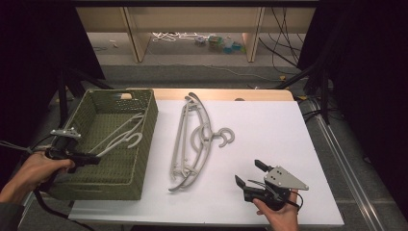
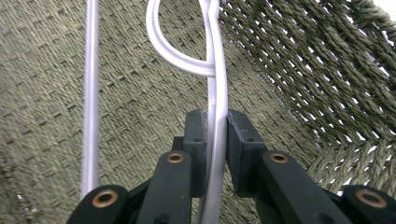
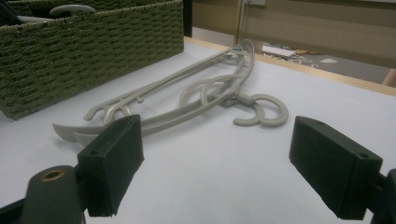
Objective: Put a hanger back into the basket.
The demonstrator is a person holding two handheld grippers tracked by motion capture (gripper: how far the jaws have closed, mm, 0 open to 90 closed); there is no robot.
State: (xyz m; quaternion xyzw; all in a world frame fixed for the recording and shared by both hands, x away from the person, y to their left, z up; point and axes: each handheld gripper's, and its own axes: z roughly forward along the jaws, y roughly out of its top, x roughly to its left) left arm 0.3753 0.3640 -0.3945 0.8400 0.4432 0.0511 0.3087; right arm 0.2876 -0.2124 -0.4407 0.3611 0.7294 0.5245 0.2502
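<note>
Packing hangers into basket (image 1: 144, 139), mid-placement: left gripper (image 2: 216, 122) clenched on white hanger (image 1: 120, 137) inside basket, jaws pressed to its thin bar. Right gripper (image 1: 249, 174) idle on desk (image 1: 269, 125), jaws released, facing grey hangers (image 1: 192, 139) near basket. Next, by judgement: let go, withdraw clear of weave. No legible writing

A basket (image 1: 144, 144) sits at the table's (image 1: 269, 130) left with one hanger (image 1: 120, 137) inside it, and two stacked hangers (image 1: 195, 139) lie just right of it, mid-table.
</note>
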